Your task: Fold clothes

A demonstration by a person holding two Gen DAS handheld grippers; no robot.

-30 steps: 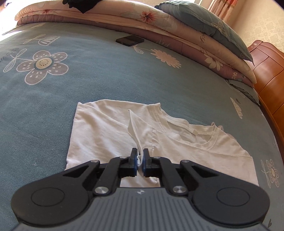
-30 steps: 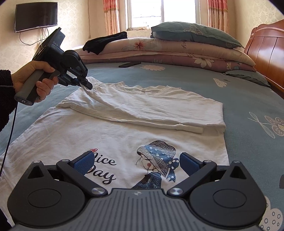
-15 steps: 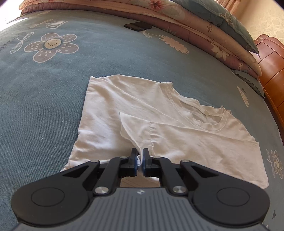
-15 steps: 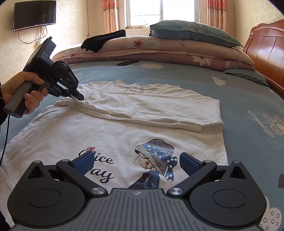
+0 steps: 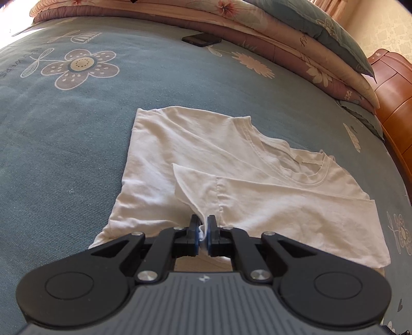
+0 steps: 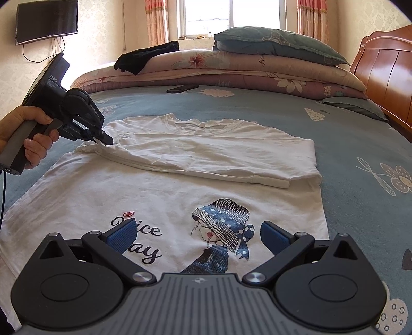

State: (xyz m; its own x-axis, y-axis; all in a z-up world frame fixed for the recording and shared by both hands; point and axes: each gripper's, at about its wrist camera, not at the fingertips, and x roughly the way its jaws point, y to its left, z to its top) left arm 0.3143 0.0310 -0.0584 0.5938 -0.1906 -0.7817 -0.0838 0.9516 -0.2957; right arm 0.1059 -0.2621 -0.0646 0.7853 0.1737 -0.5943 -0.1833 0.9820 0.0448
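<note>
bed (image 6: 347, 144): blue-grey sheet with flower print; white t-shirt (image 6: 180, 195) lies flat on it, upper part folded over; dark phone (image 6: 182, 88) rests near stacked quilts (image 6: 231, 69) at far edge; pillow (image 6: 278, 46) tops the stack.

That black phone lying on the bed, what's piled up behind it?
Behind the phone lie folded floral quilts, with a grey-green pillow and a black garment on top. Behind those is a window. Whatever lies beneath the quilts is covered.
</note>
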